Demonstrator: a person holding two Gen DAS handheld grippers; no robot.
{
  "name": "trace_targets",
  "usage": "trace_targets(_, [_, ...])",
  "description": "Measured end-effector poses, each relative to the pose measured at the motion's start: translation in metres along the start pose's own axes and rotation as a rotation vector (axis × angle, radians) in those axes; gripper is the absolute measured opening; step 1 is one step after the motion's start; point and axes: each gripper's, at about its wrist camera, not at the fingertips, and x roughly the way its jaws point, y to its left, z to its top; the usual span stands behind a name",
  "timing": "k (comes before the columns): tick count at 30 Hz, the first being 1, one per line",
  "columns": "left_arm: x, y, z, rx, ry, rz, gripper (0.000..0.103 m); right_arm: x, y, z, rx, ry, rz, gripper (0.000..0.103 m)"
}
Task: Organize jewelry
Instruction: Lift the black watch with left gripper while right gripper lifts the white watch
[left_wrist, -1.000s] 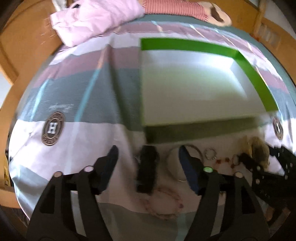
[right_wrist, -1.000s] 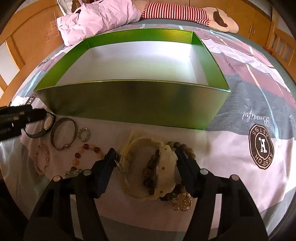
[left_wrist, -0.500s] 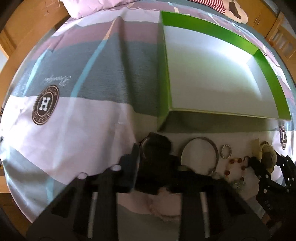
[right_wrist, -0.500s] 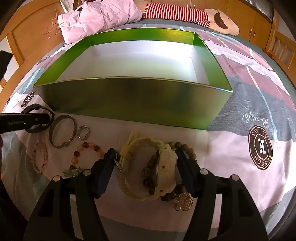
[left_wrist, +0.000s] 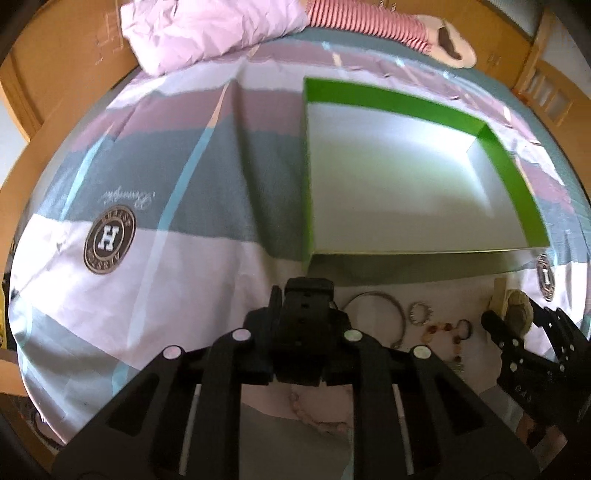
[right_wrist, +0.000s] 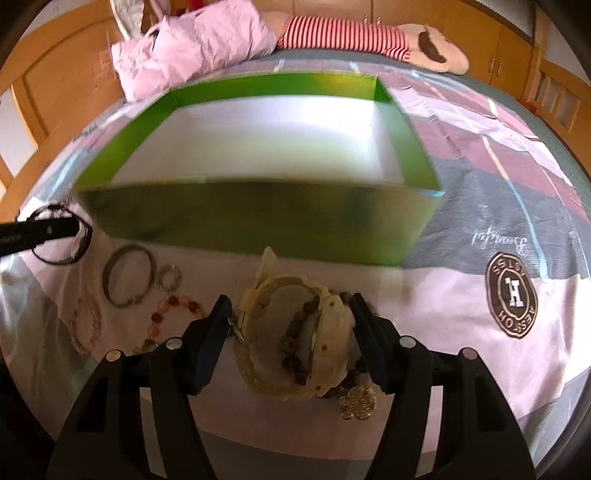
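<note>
- Left gripper (left_wrist: 303, 332) jaws are seen closing on the black watch (left_wrist: 306, 314), bottom centre of the left wrist view; a second ago they were spread wide with the watch lying loose between them.
- Looks like the grab is about done, so a lift into the green box (left_wrist: 406, 99), upper right, is probably next.
- Right gripper (right_wrist: 290, 332) is kept spread around the cream watch (right_wrist: 291, 332), lower centre, not pinching it.
- Silver bangle (right_wrist: 127, 275), small ring (right_wrist: 170, 277) and amber beads (right_wrist: 173, 310) are left on the bedsheet (left_wrist: 166, 295).
</note>
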Motion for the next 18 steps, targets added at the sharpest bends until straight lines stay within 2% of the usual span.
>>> trace_targets(4, [-0.016, -0.009, -0.001, 0.03, -0.038, -0.036, 0.016, -0.006, -0.001, 0.002, 0.008, -0.022, 0.013, 0.066])
trace_targets(8, [-0.019, -0.014, -0.001, 0.059, -0.062, -0.035, 0.016, -0.01, -0.001, 0.003, 0.008, -0.034, 0.025, 0.065])
trace_targets(18, [-0.015, -0.016, -0.002, 0.074, -0.056, -0.031, 0.016, -0.024, -0.002, 0.006, 0.024, -0.095, 0.055, 0.065])
